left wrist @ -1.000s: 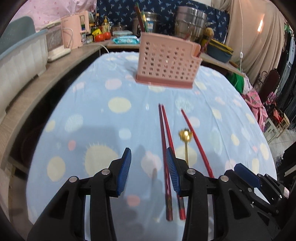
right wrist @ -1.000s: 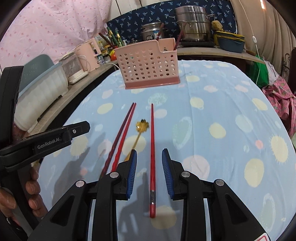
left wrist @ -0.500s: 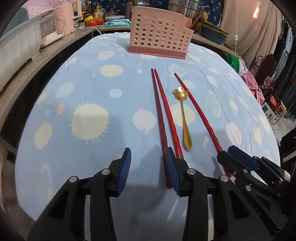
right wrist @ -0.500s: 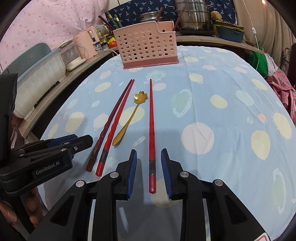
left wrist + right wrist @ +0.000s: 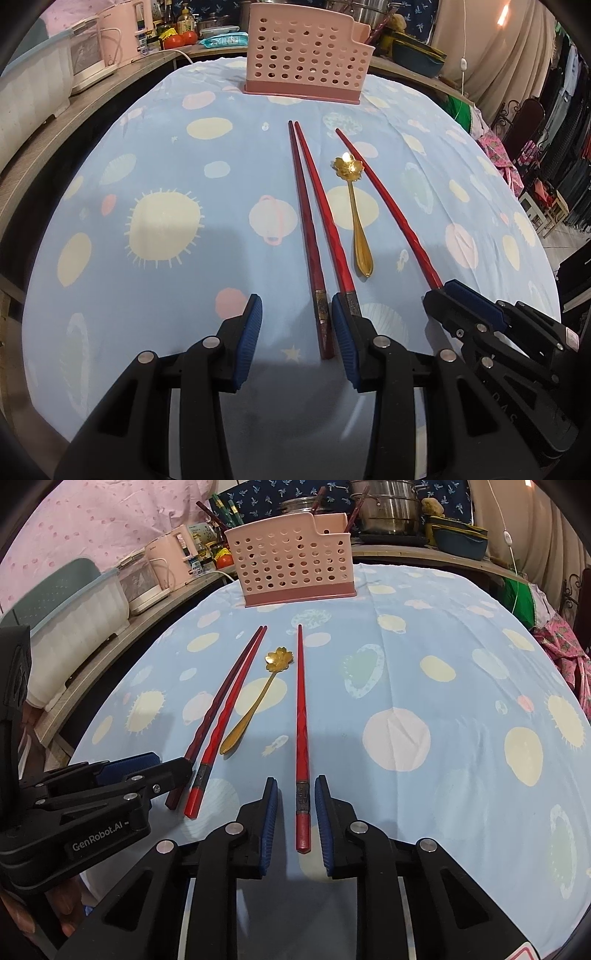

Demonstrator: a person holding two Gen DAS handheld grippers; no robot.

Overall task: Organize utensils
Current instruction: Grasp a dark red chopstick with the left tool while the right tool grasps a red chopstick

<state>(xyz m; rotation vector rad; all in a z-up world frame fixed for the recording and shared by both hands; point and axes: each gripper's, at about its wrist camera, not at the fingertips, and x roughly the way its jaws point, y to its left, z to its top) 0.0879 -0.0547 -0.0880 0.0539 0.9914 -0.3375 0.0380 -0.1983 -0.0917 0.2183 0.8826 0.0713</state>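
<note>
Three red chopsticks and a gold flower-bowled spoon lie on the blue spotted tablecloth. A dark red chopstick and a bright red one lie side by side; a lone red chopstick lies right of the spoon. My left gripper is open, its jaws either side of the dark chopstick's near end. My right gripper is open, astride the lone chopstick's near end, not closed on it. A pink perforated utensil holder stands upright at the table's far side; it also shows in the right wrist view.
A wooden shelf along the left holds a white tub and pink appliances. Steel pots and bowls stand behind the holder. The table's right edge drops off toward clothes and a chair.
Both grippers have drawn back toward the near table edge and lowered, so the chopsticks' near ends now lie between their jaws. The utensils have not moved.
</note>
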